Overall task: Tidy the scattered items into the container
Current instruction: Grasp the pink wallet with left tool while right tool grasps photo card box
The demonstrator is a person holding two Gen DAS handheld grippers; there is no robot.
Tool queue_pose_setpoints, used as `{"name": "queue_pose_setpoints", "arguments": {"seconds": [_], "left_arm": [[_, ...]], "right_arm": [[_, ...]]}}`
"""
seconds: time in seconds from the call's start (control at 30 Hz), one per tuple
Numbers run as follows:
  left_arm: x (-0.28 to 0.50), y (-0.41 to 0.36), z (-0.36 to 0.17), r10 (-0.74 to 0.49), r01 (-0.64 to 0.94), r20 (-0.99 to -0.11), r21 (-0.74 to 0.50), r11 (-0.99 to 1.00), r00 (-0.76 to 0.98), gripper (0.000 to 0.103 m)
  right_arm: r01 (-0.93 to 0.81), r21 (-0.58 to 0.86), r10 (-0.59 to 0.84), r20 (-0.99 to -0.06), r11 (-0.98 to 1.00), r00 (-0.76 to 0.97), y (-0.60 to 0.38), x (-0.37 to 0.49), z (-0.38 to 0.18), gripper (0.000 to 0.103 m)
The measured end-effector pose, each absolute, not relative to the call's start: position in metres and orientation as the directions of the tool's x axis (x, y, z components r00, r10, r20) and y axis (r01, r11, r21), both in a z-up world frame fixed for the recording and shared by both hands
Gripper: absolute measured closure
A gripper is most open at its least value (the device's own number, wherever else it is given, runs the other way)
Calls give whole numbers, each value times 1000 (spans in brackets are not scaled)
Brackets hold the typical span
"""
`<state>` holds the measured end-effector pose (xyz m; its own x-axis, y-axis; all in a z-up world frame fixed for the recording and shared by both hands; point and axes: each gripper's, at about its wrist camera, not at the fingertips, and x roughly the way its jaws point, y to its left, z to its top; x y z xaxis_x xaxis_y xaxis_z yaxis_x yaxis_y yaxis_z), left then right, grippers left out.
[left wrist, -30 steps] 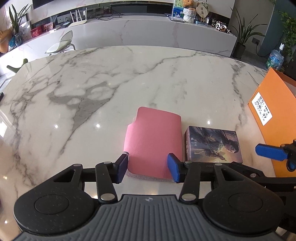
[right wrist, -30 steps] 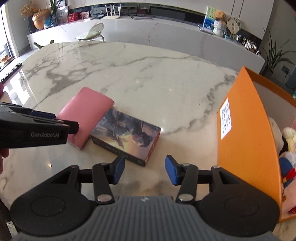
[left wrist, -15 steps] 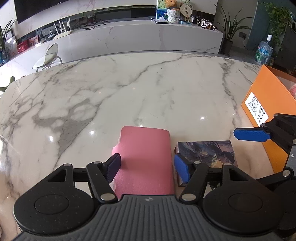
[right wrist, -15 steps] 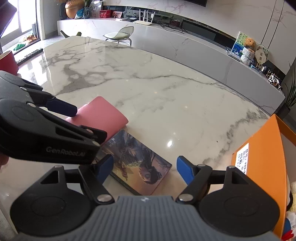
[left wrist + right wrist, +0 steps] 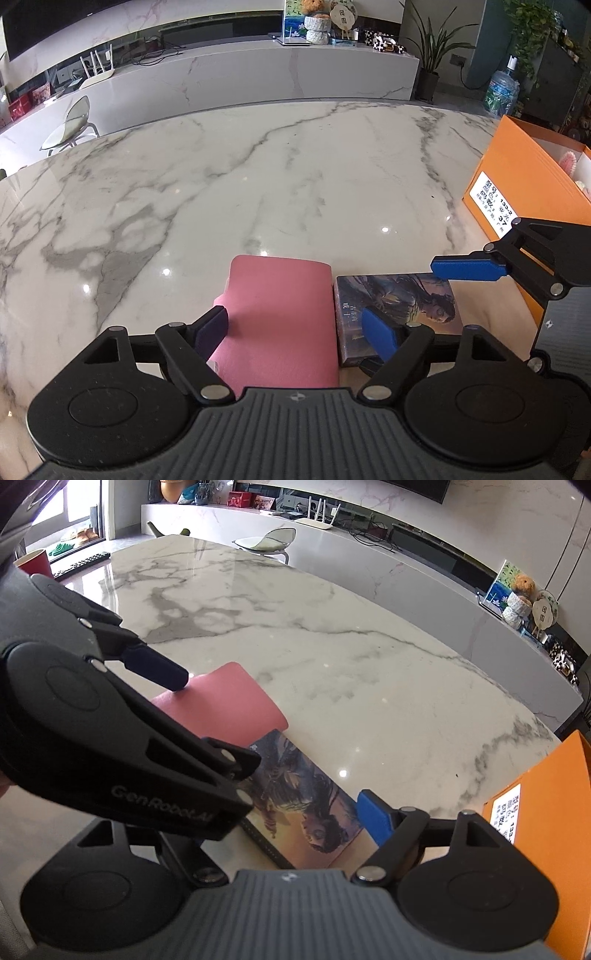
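A pink wallet lies flat on the marble table, with a picture-covered box right beside it on the right. My left gripper is open and straddles the near end of the wallet, one finger on each side. My right gripper is open over the box; its left finger is hidden behind the left gripper's body. The wallet also shows in the right wrist view. The orange container stands at the right with soft toys inside.
The marble table stretches wide to the left and far side. A long white counter with ornaments and a chair stand behind it. The container's wall is close to my right gripper's right side.
Both grippers have moved forward and lower. The left one now has the wallet between its fingers; the right one has closed in over the box and sits close against the left gripper.
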<state>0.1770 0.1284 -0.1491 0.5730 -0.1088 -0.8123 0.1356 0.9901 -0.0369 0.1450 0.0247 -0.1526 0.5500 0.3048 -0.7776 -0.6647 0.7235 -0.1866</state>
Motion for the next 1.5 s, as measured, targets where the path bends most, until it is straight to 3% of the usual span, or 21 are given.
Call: {"name": "queue_pose_setpoints", "arguments": {"seconds": [0.17, 0.2, 0.23, 0.3, 0.4, 0.47, 0.57, 0.7, 0.77, 0.8, 0.97, 1.3, 1.5], "left_arm": [[178, 148, -150, -103, 40, -832, -97, 994, 545, 10], [177, 154, -152, -91, 5, -841, -104, 995, 533, 17], [175, 159, -154, -93, -13, -845, -118, 993, 527, 15], [170, 168, -155, -118, -46, -848, -165, 985, 516, 16], [166, 173, -154, -114, -74, -852, -176, 982, 510, 16], [165, 174, -152, -89, -84, -853, -154, 984, 514, 17], [164, 174, -148, -41, -95, -854, -105, 990, 519, 18], [162, 168, -143, -46, -35, -841, -77, 996, 539, 22], [160, 158, -140, -86, 43, -827, -75, 996, 556, 22], [159, 152, -139, -99, 81, -825, -65, 995, 556, 22], [167, 130, -147, -67, 167, -842, 28, 986, 536, 21], [180, 133, -155, -66, 170, -842, 31, 985, 536, 12], [185, 145, -160, -109, 126, -851, -51, 991, 514, 9]], "right_arm": [[-648, -224, 257, -787, 728, 561, 26, 146, -155, 20], [-639, -233, 241, -790, 734, 564, 25, 146, -156, 19], [-625, -236, 223, -794, 744, 565, 24, 146, -157, 20], [-578, -175, 213, -814, 797, 540, 15, 151, -157, 24], [-481, -2, 251, -851, 877, 461, -4, 162, -155, 37], [-471, -48, 212, -849, 881, 484, -5, 157, -152, 52], [-473, -73, 188, -856, 878, 482, -7, 151, -150, 55], [-523, -119, 199, -836, 844, 512, -5, 141, -143, 51], [-556, -182, 191, -815, 811, 547, 1, 139, -138, 28], [-579, -219, 192, -803, 786, 564, 4, 138, -136, 26], [-635, -353, 164, -776, 687, 610, 15, 144, -138, 26], [-663, -294, 200, -802, 689, 563, 22, 164, -152, 26], [-653, -231, 234, -806, 722, 543, 20, 171, -155, 25]]}}
